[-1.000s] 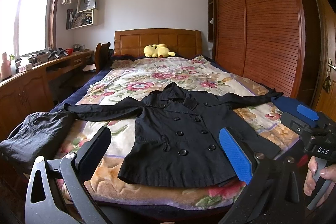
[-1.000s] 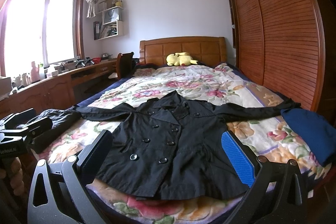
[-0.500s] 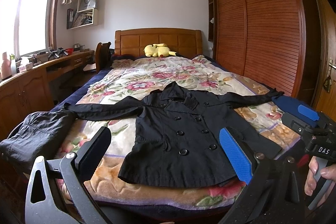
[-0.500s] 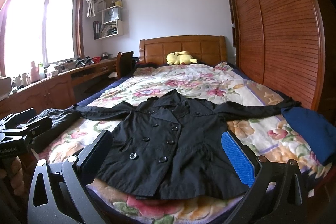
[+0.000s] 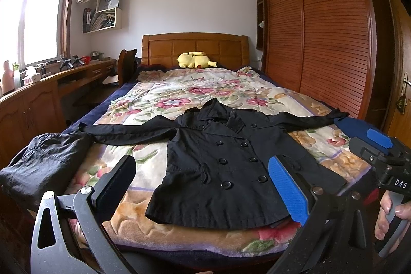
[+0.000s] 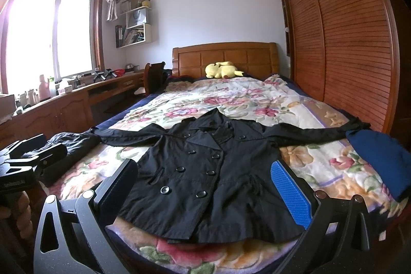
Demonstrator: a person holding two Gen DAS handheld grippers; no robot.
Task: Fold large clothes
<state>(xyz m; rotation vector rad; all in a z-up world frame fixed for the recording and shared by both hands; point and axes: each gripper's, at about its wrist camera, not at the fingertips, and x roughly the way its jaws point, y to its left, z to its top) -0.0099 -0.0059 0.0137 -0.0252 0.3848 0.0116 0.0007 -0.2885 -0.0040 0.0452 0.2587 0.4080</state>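
Note:
A black double-breasted coat (image 5: 226, 166) lies flat, front up, on the floral bedspread (image 5: 179, 94), sleeves spread left and right. It also shows in the right wrist view (image 6: 205, 171). My left gripper (image 5: 203, 186) is open and empty, held before the bed's foot, short of the coat's hem. My right gripper (image 6: 205, 189) is open and empty too, at the same distance from the hem. The right gripper's body (image 5: 380, 156) shows at the right edge of the left wrist view.
A dark crumpled garment (image 5: 43, 163) lies at the bed's near left corner. A blue garment (image 6: 377, 158) lies at the near right by the sleeve end. A yellow plush toy (image 5: 195, 59) sits at the headboard. A wooden desk (image 5: 38, 99) runs along the left, a wardrobe (image 5: 321, 30) along the right.
Both grippers have stayed almost still; the view has barely shifted. The coat has not moved.

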